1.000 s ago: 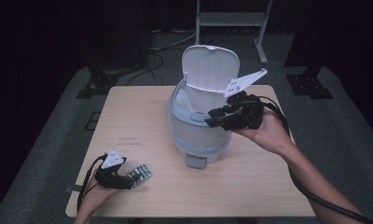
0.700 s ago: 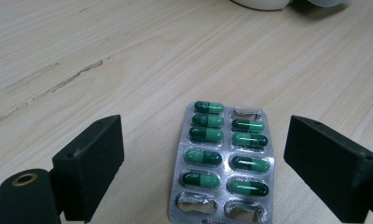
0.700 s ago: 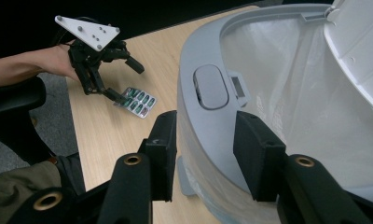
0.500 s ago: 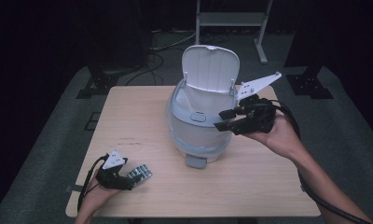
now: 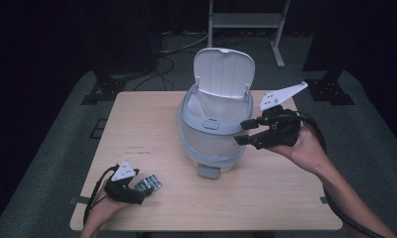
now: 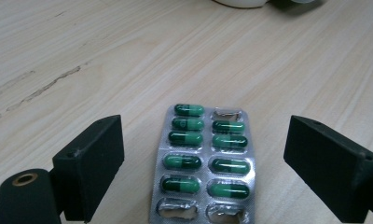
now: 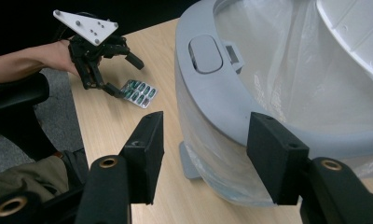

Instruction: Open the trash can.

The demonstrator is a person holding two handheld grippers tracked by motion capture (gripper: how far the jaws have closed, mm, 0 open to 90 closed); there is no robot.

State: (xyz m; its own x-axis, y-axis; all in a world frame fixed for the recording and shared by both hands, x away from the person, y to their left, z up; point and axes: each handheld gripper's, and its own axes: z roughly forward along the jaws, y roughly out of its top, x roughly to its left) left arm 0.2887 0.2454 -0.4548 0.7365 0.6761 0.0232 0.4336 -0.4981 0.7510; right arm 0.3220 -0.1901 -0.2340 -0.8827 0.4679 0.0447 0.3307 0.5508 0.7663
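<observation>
A white and grey bin (image 5: 211, 134) stands mid-table with its lid (image 5: 224, 74) raised and a clear liner inside. My right gripper (image 5: 245, 132) hovers at the bin's right side, jaws pointing at its rim. In the right gripper view my right gripper (image 7: 208, 140) is open; its jaws have just been opening and hold nothing, with the bin (image 7: 231, 102) beyond them. A blister pack (image 5: 148, 183) of green capsules lies flat near the front left. My left gripper (image 6: 205, 144) rests open, a jaw on either side of the blister pack (image 6: 204, 163) without touching it.
The bin's foot pedal (image 5: 208, 172) sticks out toward the front. The wooden table (image 5: 286, 198) has bare room right of the bin. A metal stand (image 5: 246, 20) and cables sit on the dark floor behind the table.
My right gripper has drawn back to the right from the bin's rim and its jaws stand wider. The left gripper and blister pack have not moved.
</observation>
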